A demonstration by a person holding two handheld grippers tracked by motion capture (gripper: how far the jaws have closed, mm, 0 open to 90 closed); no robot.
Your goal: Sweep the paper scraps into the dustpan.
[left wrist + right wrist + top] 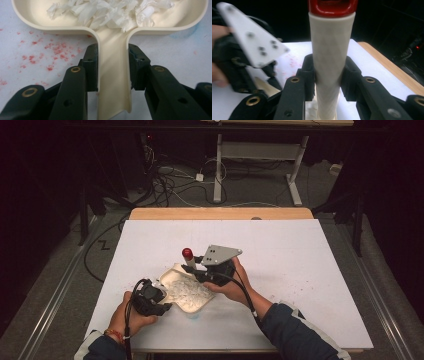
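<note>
Cream dustpan point(186, 290) lying flat on the white counter point(300, 265), toward its near edge and a little left of centre. Pan loaded with torn white paper scraps point(107, 11), heaped against the back wall beside the mouth of the handle channel.

Left claw point(159, 296) at the near-left end of the dustpan, clamped on the pan's handle point(113, 82); both pads pressed flat against the handle's outer walls, nothing else between them. Held by the left hand point(131, 319), resting low at the counter surface.

Right claw point(200, 270) at the far-right side of the dustpan, just above its rim, closed around a cream brush handle point(329, 60) with a red cap point(187, 253). Handle standing near upright over the pan's far edge, cap uppermost. Pads tight on both sides of the shaft. Grey three-cornered plate on top of this claw, tilted.

Reddish speckles point(53, 50) scattered over the counter just left of the dustpan handle, seen in the left gripper view. Faint blue smear point(186, 33) on the counter by the pan's opposite corner.

Brush head hidden below the claw; bristles impossible to tell.
</note>
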